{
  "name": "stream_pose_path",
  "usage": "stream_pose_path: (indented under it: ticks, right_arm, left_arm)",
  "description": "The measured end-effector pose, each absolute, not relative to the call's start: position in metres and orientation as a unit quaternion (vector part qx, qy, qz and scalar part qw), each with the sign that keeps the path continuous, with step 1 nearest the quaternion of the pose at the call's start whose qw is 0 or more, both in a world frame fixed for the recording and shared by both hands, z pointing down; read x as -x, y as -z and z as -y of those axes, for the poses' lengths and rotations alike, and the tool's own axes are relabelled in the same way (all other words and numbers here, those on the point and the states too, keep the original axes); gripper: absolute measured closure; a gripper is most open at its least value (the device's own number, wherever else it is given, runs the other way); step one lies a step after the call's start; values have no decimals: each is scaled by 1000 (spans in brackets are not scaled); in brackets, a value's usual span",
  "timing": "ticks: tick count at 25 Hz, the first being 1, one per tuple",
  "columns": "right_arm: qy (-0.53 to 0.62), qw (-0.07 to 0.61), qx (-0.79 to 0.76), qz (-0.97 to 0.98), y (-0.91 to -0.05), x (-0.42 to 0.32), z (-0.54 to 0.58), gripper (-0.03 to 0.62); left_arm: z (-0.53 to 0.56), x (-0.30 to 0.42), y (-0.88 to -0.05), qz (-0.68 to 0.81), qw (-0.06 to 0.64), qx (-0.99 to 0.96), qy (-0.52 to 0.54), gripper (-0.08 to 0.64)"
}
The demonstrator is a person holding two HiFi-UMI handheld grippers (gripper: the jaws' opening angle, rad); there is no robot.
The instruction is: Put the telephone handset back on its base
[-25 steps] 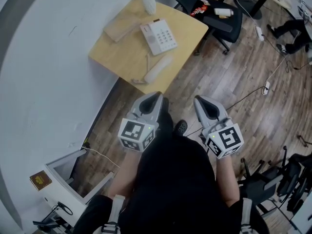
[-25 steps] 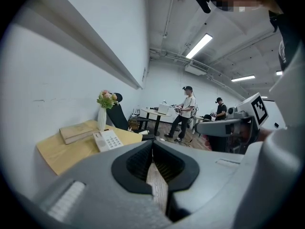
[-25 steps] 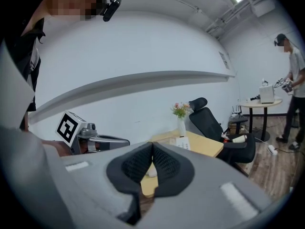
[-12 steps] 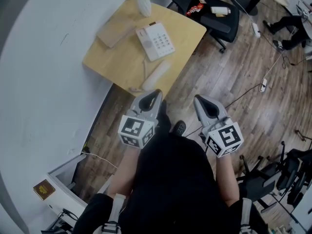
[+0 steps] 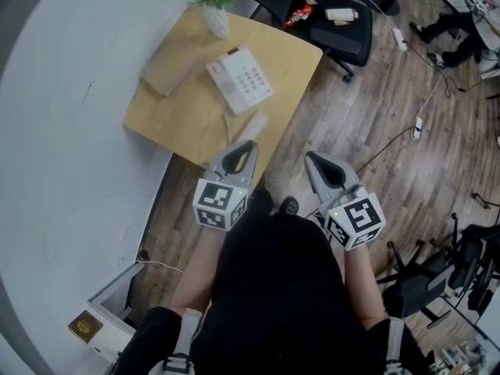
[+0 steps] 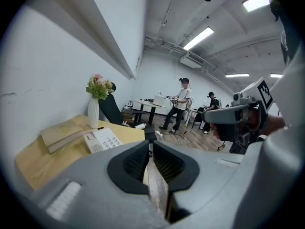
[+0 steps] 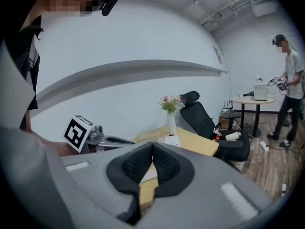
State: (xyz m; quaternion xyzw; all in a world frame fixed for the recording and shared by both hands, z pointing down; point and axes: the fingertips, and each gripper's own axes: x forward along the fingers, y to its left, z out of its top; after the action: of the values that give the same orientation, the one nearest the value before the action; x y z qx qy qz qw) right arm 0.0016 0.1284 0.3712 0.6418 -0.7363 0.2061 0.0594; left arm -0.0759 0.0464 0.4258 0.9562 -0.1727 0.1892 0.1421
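Observation:
On the wooden table (image 5: 180,116), the white phone base (image 5: 240,79) with its keypad lies in the middle. The white handset (image 5: 248,126) lies off the base near the table's front edge. My left gripper (image 5: 248,142) is shut and empty, its tip just short of the handset's near end. My right gripper (image 5: 311,156) is also shut and empty, over the floor to the right of the table. In the left gripper view the base (image 6: 101,140) sits ahead of the shut jaws. In the right gripper view the handset (image 7: 148,174) shows below the shut jaws.
A vase of flowers (image 5: 215,18) and a tan notebook (image 5: 168,70) stand at the table's far side. A black office chair (image 5: 340,30) stands right of the table. Cables and a power strip (image 5: 418,123) lie on the wood floor. People stand far off (image 6: 181,104).
Both grippers have moved forward toward the table, which now sits closer in the head view. The left gripper's tip has come up to the table's front edge beside the handset.

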Motion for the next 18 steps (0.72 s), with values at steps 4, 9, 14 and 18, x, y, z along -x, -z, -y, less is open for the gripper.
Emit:
stream_pose_path:
  ticks: [4,9,14,18]
  right_arm:
    - [-217,68,-646,729,-380,-5,-112,589]
    - [-233,82,-648,720,-395,-1,-94,589]
    - [-250,93,-650,712,-411,4,-81,589]
    - [-258,95,-655,703,-420,7,-72,589]
  left_arm:
    - [-31,72,-443,162,150,-954,-201,546]
    - [-13,75,-469,154,163,-949,-222,543]
    - [-1,78,-498,144,174,-943,-246,502]
    - [6,81,-521,131,177,-938,-269,493]
